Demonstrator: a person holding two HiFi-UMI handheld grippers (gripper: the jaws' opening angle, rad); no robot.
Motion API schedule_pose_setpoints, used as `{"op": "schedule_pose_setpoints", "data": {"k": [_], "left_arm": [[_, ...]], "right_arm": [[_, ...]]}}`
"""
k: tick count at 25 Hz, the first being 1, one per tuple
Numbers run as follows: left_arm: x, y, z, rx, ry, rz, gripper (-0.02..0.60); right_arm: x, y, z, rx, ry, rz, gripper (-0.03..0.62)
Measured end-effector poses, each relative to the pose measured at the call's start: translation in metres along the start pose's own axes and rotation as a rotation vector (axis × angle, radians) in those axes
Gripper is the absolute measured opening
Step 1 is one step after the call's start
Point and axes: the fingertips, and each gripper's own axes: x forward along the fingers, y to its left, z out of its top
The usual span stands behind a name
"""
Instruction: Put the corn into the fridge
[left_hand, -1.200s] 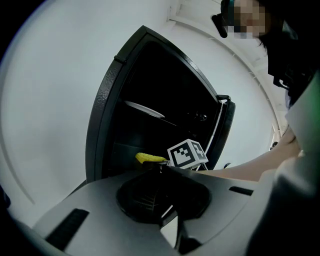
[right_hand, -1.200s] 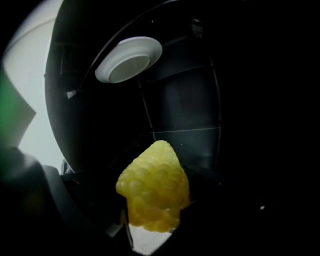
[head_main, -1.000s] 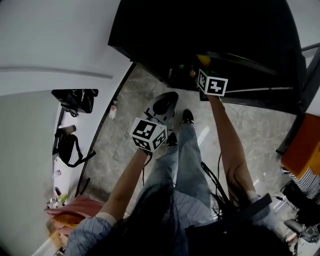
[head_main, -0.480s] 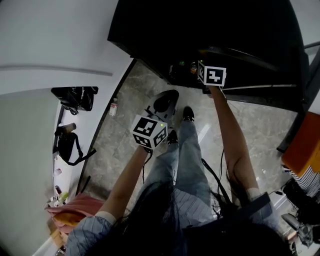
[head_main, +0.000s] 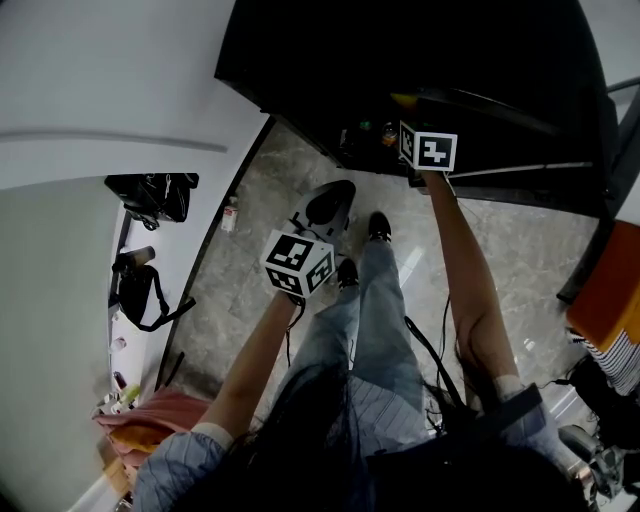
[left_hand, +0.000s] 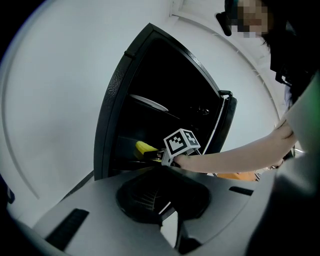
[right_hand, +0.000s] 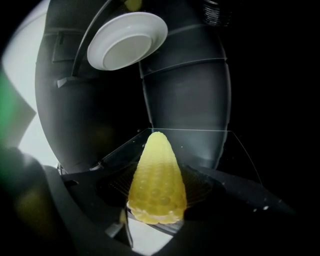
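Observation:
The yellow corn cob (right_hand: 157, 180) points tip first away from the camera in the right gripper view. My right gripper (right_hand: 160, 202) is shut on its thick end. It is held inside the open black fridge (left_hand: 150, 100), over a glass shelf (right_hand: 210, 142). In the head view only a yellow sliver of the corn (head_main: 403, 99) shows beyond the right gripper (head_main: 410, 115). The left gripper view shows the corn (left_hand: 145, 147) just inside the fridge opening. My left gripper (head_main: 328, 205) hangs lower, over the floor in front of the fridge, jaws together with nothing between them.
A white plate (right_hand: 127, 40) rests on an upper shelf inside the fridge. The fridge door (left_hand: 227, 125) stands open at the right. A black bag (head_main: 150, 195) and a small bottle (head_main: 230, 213) lie along the wall at left. An orange object (head_main: 605, 290) is at right.
My right gripper has moved a little forward, deeper into the fridge, with the corn. The left gripper has hardly moved.

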Motion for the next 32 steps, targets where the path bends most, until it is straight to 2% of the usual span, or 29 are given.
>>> {"op": "schedule_pose_setpoints", "data": {"k": [7,13,23,32], "left_arm": [[0.001,-0.002,-0.001,0.008,0.002,-0.006,0.021],[-0.001,0.001,-0.004,-0.003,0.006,0.005,0.021],[-0.005,-0.005,0.002,-0.003,-0.006,0.004,0.021],[-0.014,-0.009,0.020,0.007,-0.034,-0.002,0.021]], "right_arm": [[-0.007,-0.003,0.003,0.044,-0.050,0.019,0.261],[-0.020,-0.005,0.001,0.122,-0.061,0.032,0.261],[-0.059,0.006,0.018,0.086,-0.118,0.038,0.261],[-0.096,0.027,0.033,0.099,-0.173,0.064,0.261]]}}
